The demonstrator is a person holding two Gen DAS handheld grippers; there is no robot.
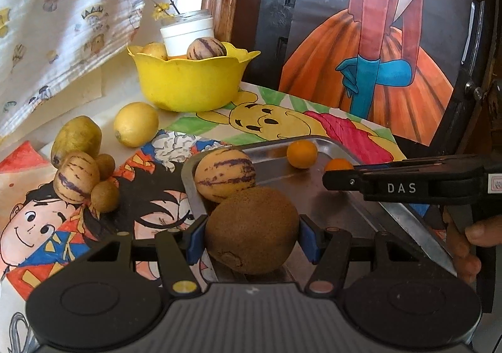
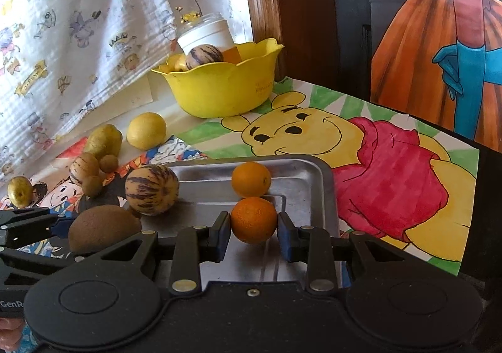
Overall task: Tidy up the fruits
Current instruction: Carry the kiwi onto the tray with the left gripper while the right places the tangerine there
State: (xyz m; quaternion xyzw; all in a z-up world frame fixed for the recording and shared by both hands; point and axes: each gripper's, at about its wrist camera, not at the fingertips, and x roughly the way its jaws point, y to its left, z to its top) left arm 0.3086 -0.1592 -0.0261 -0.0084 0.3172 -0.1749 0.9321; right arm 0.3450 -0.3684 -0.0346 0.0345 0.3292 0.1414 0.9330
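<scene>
I have both grippers loaded over the steel tray [image 2: 301, 171], which sits on the desk at the near right of the fruit spread.

Left gripper [image 1: 251, 243] — pinching a brown kiwi [image 1: 251, 229] across its width, blue pads on both flanks. The fruit sits centred between the fingers, over the tray's near-left corner, just beside the striped melon [image 1: 224, 174] already in the tray. I cannot tell if the kiwi touches the tray floor.

Right gripper [image 2: 254, 227] — pressed in on a small orange [image 2: 253, 219]. The left pad meets the peel; the right pad shows a thin gap, so contact on that side is unclear. The orange hangs over the tray's middle, just near of a second orange [image 2: 251, 179] lying there.

Judgement: the tray is the collection pt, hence both fruits held low and level over it, approx. ready for release.

Still loose on the desk, far left: lemon [image 1: 135, 124], a green-yellow fruit [image 1: 77, 138], a small striped fruit [image 1: 76, 176] w/ little brown ones touching it. The yellow bowl [image 1: 191, 83] at far centre holds more fruit and a white jar.
</scene>
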